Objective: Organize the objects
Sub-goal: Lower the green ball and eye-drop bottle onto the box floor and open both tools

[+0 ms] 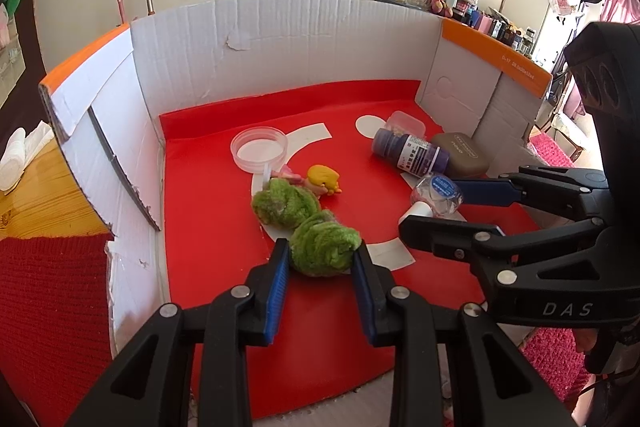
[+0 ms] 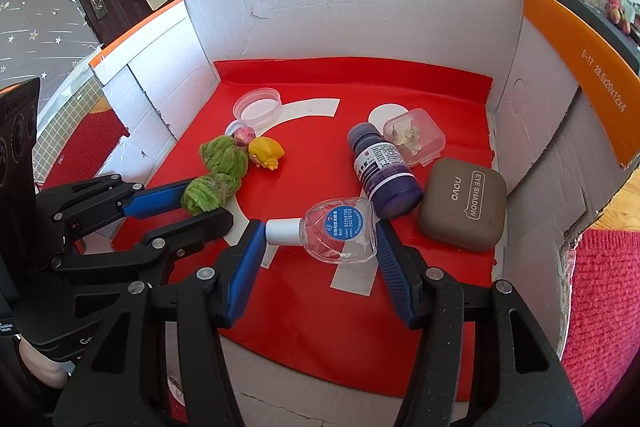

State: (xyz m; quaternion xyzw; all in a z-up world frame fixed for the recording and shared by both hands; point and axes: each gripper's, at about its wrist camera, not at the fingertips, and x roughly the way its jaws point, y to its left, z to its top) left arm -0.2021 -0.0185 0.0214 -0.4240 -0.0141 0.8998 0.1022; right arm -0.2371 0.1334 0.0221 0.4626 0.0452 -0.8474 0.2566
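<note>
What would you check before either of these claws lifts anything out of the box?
1. Left gripper closed on the green fuzzy ball: ok, pads press both sides.
2. Right gripper around the clear dropper bottle: ok, cap and base meet the pads.
3. Second green ball free of the held one: cannot tell, they touch.
4. Purple bottle clear of the dropper bottle: not ok, close beside it.
5. Both items off the red mat: cannot tell.
</note>
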